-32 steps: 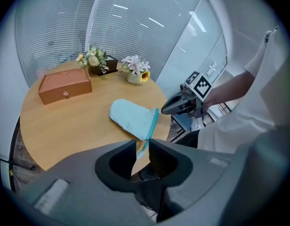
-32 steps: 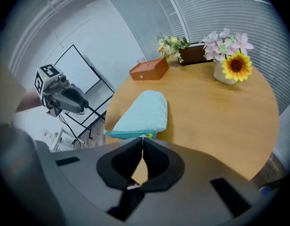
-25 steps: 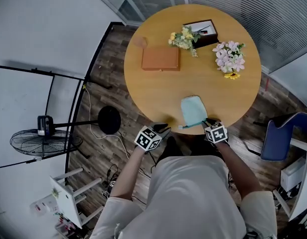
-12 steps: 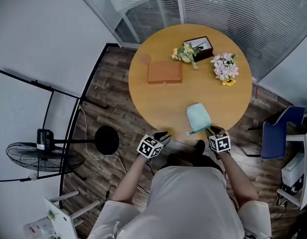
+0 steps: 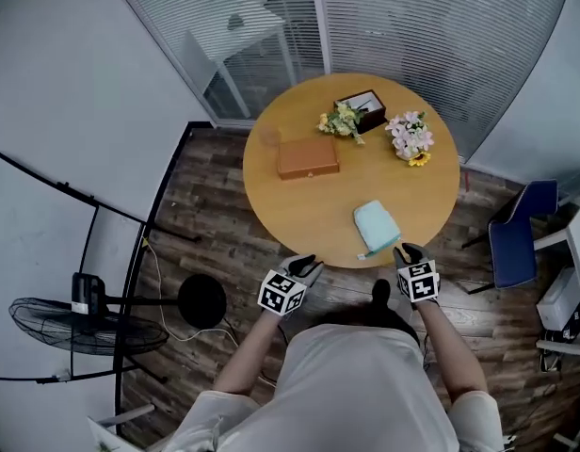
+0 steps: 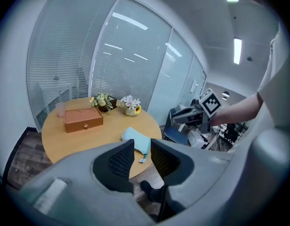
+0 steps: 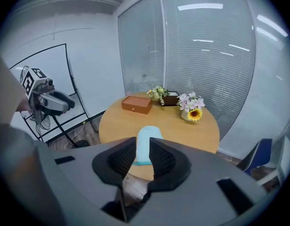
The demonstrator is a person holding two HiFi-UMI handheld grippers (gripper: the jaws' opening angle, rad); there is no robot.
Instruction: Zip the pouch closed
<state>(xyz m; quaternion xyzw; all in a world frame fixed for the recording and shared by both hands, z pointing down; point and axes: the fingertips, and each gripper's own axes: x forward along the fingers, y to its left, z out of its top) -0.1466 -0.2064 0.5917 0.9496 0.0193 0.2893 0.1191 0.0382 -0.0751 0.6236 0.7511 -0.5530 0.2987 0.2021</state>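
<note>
The light blue pouch point(image 5: 377, 226) lies flat on the round wooden table point(image 5: 309, 205), near its front edge, with a teal zipper strip along its near end. It also shows between the jaws in the left gripper view point(image 6: 135, 138) and the right gripper view point(image 7: 148, 136), far beyond them. My left gripper point(image 5: 304, 267) hangs off the table's front edge, open and empty. My right gripper point(image 5: 410, 252) is just off the edge, near the pouch's near right corner but clear of it. Its jaws have just been closing, with a gap still between them and nothing in it.
On the far half of the table stand a brown box point(image 5: 307, 157), a pale cup point(image 5: 269, 136), a yellow bouquet point(image 5: 340, 121), a dark open box point(image 5: 365, 108) and pink flowers point(image 5: 410, 135). A blue chair point(image 5: 516, 243) stands right; a fan point(image 5: 73, 323) left.
Both grippers have risen and drawn back from the table edge. The right one has left the pouch's near end. The head view has pulled up and away, so the table looks smaller.
</note>
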